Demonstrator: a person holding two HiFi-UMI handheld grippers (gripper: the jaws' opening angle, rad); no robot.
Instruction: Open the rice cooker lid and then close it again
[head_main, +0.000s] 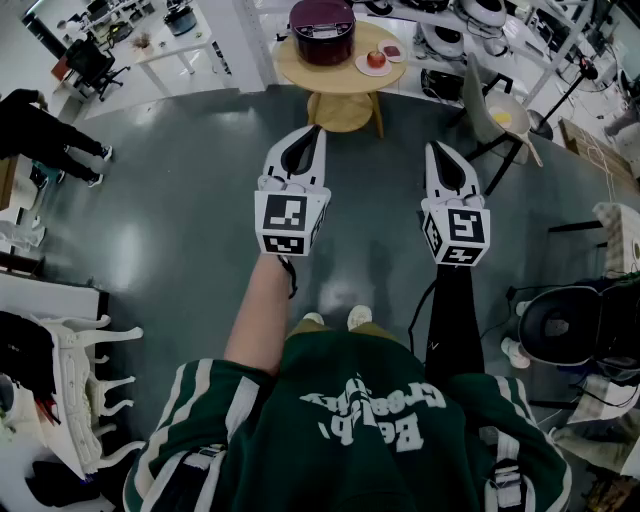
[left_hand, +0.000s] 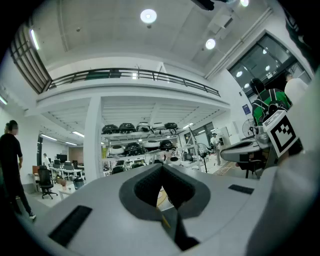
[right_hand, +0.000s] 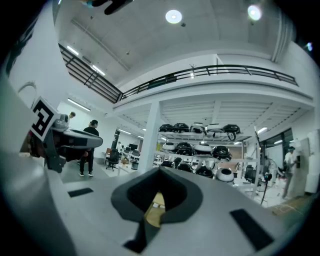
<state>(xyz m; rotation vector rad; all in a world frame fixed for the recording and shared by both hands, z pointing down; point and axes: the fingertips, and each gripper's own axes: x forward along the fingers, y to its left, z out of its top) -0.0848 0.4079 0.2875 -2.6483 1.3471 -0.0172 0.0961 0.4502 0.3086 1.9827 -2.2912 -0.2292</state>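
Observation:
A dark maroon rice cooker (head_main: 322, 30) with its lid down stands on a round wooden table (head_main: 340, 78) at the far end of the floor. My left gripper (head_main: 305, 132) and right gripper (head_main: 437, 150) are held side by side in mid-air over the grey floor, well short of the table and pointing toward it. Both are shut with nothing between their jaws. In the left gripper view the left gripper (left_hand: 162, 168) has its tips meeting, and a sliver of the table shows through the hollow. The right gripper (right_hand: 160, 173) looks the same in its own view.
A plate with a red apple (head_main: 376, 60) sits beside the cooker. A white chair (head_main: 502, 115) stands right of the table, a black office chair (head_main: 560, 325) at the right, a white rack (head_main: 80, 380) at the left. A person in black (head_main: 45, 135) is at far left.

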